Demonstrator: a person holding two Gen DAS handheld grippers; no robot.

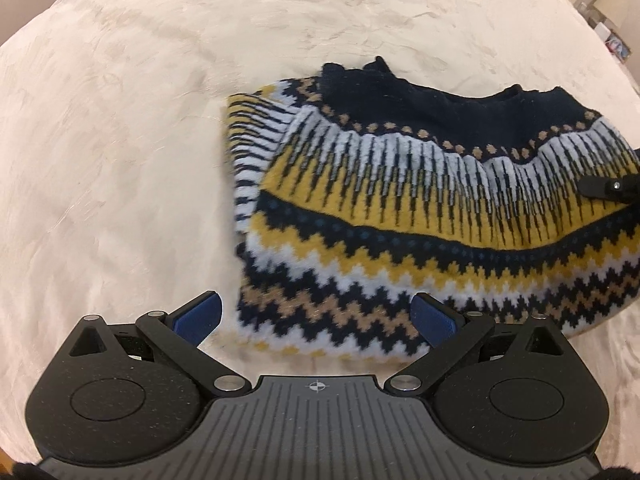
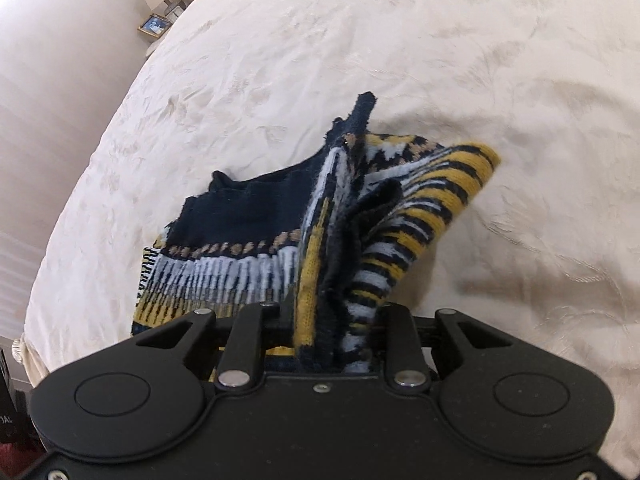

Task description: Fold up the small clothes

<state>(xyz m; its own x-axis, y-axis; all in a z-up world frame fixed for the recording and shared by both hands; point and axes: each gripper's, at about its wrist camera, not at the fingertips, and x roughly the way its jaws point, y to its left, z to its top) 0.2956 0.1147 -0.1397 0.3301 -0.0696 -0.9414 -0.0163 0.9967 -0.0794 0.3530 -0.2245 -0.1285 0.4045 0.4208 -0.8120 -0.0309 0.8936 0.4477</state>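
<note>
A small knitted sweater [image 1: 420, 208] in navy, mustard, white and tan zigzag bands lies partly folded on the cream bed, its right edge [image 2: 340, 272] bunched and lifted upright.

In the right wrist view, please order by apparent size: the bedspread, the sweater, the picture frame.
1. bedspread, filling most of the view.
2. sweater, pinched and lifted by the right hand-held gripper; its nearness to the camera enlarges it.
3. picture frame, tiny, but also far away.
</note>
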